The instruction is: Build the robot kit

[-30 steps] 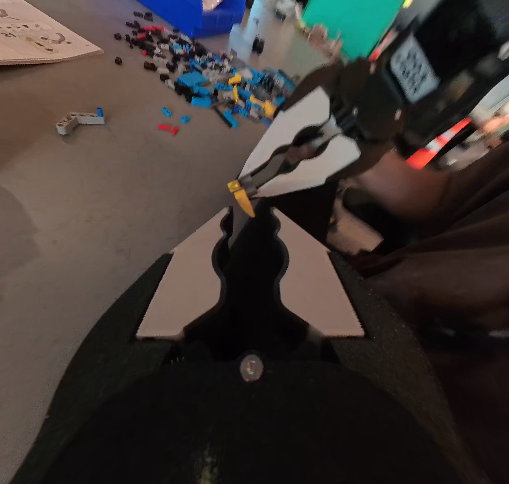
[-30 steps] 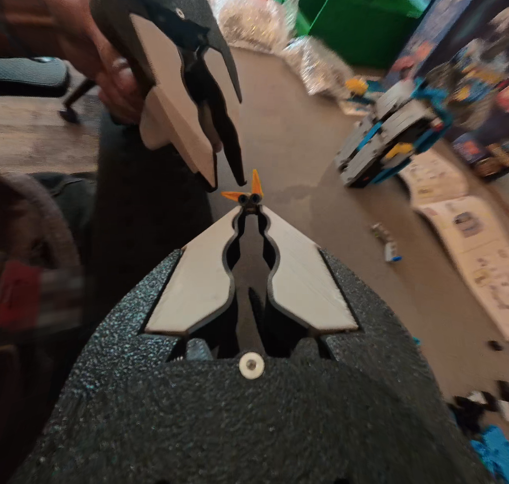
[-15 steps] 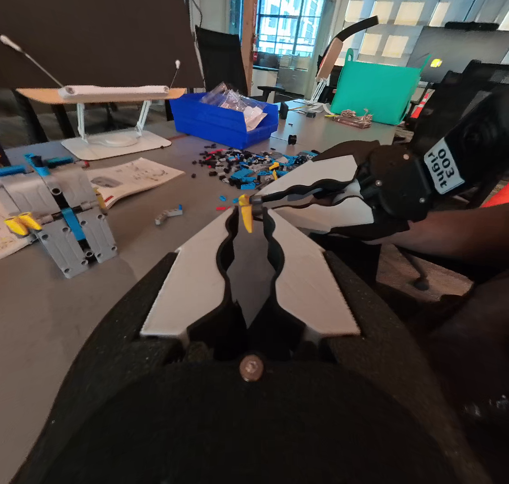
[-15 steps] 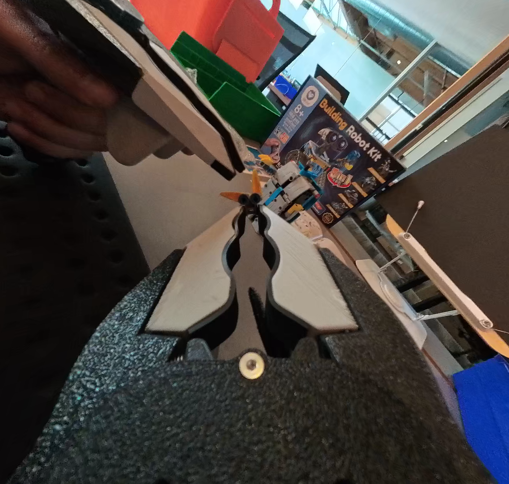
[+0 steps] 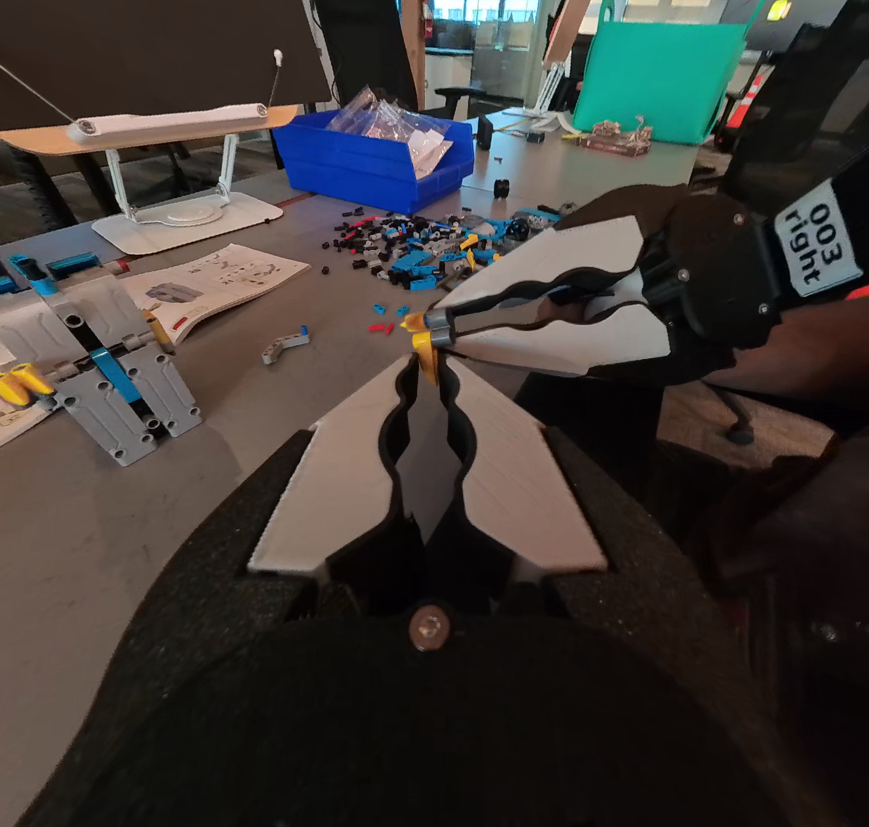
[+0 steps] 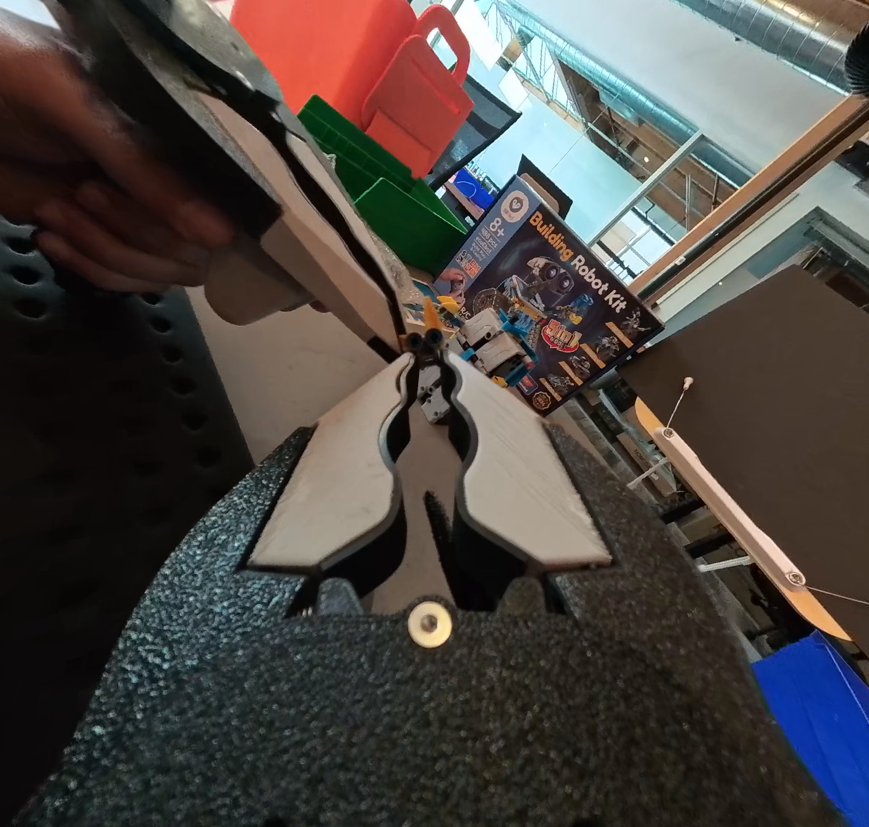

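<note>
Left wrist view: left gripper (image 5: 427,371), jaws narrow, brackets one prong of the small yellow pronged plastic piece (image 5: 424,353). The right gripper (image 5: 435,329) enters from 3 o'clock, clamping that piece. A loose heap of small blue, black and grey bricks (image 5: 423,252) lies at 12 o'clock on the grey table (image 5: 117,546).

Right wrist view: the right gripper's jaws pinch the piece's black twin-barrel end; the left gripper's tips touch it at 11 o'clock. Judgement: close squarely before the right gripper frees it.

Colour rundown: both claws are white plates edged in black on speckly black bodies, left claw (image 5: 427,371), right claw (image 5: 435,327). Tiny yellow piece (image 5: 425,357) mid-frame. Grey surface (image 5: 141,546), bright blue bin (image 5: 376,169) up top, teal bag (image 5: 658,61) upper right, pile of blue, black, red and yellow bits (image 5: 423,249). Orange case (image 6: 352,52) and green bin (image 6: 399,212) upper left in the right wrist view.
</note>
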A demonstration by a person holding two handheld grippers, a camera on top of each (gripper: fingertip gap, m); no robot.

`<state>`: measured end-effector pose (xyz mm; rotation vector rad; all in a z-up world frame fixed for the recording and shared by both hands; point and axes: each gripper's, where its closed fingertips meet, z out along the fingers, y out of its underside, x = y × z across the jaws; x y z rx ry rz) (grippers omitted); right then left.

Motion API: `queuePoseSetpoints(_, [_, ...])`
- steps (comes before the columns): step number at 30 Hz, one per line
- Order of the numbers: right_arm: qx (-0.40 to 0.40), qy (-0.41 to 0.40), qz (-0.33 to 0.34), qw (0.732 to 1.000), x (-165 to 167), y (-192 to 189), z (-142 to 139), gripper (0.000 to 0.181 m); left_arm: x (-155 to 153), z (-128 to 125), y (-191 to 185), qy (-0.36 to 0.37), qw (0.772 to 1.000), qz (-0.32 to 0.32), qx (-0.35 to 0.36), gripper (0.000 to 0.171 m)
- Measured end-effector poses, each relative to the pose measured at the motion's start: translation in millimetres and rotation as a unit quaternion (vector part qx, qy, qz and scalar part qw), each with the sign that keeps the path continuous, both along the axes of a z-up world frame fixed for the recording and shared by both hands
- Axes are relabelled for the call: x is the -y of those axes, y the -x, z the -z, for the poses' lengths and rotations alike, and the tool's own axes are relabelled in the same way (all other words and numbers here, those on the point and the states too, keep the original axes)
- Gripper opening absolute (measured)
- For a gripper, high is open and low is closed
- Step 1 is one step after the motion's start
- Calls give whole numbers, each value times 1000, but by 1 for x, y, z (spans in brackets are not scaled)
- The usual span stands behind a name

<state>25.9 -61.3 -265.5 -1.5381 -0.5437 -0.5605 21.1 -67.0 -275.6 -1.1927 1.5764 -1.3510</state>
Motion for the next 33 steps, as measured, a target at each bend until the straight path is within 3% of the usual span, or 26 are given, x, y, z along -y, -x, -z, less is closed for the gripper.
queuePoseSetpoints(3, [-10, 21, -14, 1000, 1, 2, 6, 9, 0, 5, 1, -36, 999, 6, -16, 7])
queuePoseSetpoints(6, [-83, 82, -82, 990, 6, 9, 13, 15, -1, 8, 4, -94, 995, 17, -18, 7])
queuePoseSetpoints(8, [-162, 137, -143, 967, 12, 14, 14, 31, -4, 8, 4, -148, 989, 17, -13, 7])
queuePoseSetpoints(11, [-279, 201, -228, 911, 20, 18, 3, 51, 2, 2, 8, -208, 977, 41, 4, 7])
queuePoseSetpoints(14, [-280, 249, -274, 886, 25, 24, 0, 44, 12, -2, 13, -237, 969, 70, 12, 7])
queuePoseSetpoints(21, [-196, 276, -259, 905, 18, 27, 10, 19, 18, 2, 16, -257, 963, 82, -1, 7])
queuePoseSetpoints(33, [-142, 259, -247, 923, 20, 28, 7, 16, 18, -3, 15, -265, 962, 70, 6, 7])
